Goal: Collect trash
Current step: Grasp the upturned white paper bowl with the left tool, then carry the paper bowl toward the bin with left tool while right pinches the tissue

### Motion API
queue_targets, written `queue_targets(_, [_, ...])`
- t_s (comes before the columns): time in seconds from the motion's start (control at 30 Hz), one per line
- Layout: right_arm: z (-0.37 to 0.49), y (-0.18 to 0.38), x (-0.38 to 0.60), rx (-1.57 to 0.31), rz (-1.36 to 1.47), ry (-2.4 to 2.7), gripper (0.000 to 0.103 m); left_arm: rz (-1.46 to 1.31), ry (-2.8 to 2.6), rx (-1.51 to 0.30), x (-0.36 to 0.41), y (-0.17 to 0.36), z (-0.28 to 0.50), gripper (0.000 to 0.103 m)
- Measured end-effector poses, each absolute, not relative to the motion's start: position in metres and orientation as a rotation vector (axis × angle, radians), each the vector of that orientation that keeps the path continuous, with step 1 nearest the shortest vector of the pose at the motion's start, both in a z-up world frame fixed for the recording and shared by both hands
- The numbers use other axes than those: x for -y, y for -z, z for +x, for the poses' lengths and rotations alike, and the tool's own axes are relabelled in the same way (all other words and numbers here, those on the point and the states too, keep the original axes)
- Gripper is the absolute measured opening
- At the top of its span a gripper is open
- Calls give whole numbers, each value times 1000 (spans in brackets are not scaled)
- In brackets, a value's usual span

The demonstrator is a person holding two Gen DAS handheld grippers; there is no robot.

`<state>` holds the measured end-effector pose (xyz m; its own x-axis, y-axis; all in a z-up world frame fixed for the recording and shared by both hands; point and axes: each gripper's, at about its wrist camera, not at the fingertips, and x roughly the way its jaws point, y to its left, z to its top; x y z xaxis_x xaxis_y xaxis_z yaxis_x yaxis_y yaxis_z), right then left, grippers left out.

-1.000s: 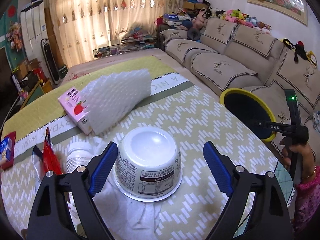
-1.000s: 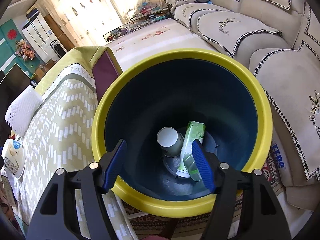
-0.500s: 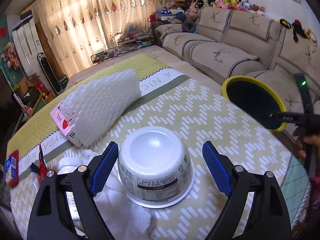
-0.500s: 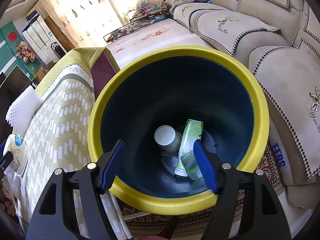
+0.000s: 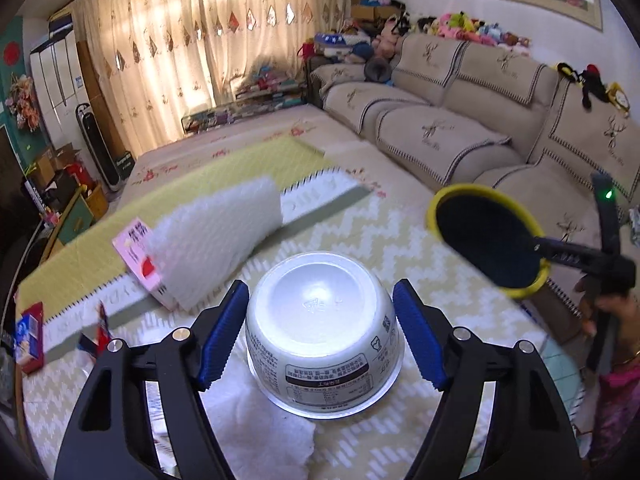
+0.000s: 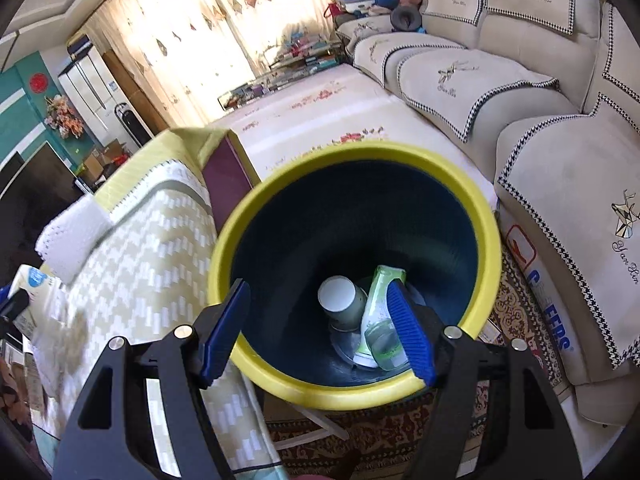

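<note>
An upturned white plastic bowl (image 5: 326,324) stands on the patterned tablecloth (image 5: 400,240), partly on a white tissue (image 5: 260,440). My left gripper (image 5: 322,334) is open, its blue pads on either side of the bowl with small gaps. A yellow-rimmed dark blue bin (image 6: 492,264) stands beside the table, also seen in the left wrist view (image 5: 436,200). It holds a paper cup (image 6: 340,304) and a green bottle (image 6: 380,320). My right gripper (image 6: 320,332) is open and empty above the bin's near rim.
On the table lie a white foam net sleeve (image 5: 216,236), a pink carton (image 5: 138,256), a red wrapper (image 5: 100,328) and a small box (image 5: 30,336). A beige sofa (image 6: 540,128) runs along the right. A patterned rug (image 6: 516,292) lies under the bin.
My left gripper has moved forward over the bowl and narrowed around it. My right gripper has drawn back and up from the bin, which now looks smaller.
</note>
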<state>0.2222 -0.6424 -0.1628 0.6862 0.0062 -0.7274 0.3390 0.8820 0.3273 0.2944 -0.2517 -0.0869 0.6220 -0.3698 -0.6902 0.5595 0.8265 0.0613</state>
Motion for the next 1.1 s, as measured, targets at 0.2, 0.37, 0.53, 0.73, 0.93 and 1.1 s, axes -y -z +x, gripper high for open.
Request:
queue_targets(0.2, [214, 149, 641, -765, 465, 181, 68, 275, 578, -705, 260, 49, 283, 74])
queue_targets(0.37, [212, 148, 638, -764, 454, 170, 68, 255, 607, -722, 266, 32, 278, 74])
queue_targets(0.53, [210, 149, 637, -765, 456, 171, 68, 250, 588, -730, 270, 30, 279, 74])
queue_targets(0.73, [200, 138, 610, -749, 434, 84, 68, 240, 568, -724, 271, 24, 283, 74])
queue_targets(0.93, [183, 117, 513, -671, 395, -315, 67, 235, 561, -709, 272, 15, 283, 74])
queue_targets(1.1, [187, 109, 453, -624, 347, -478, 59, 230, 578, -692, 268, 5, 277, 74])
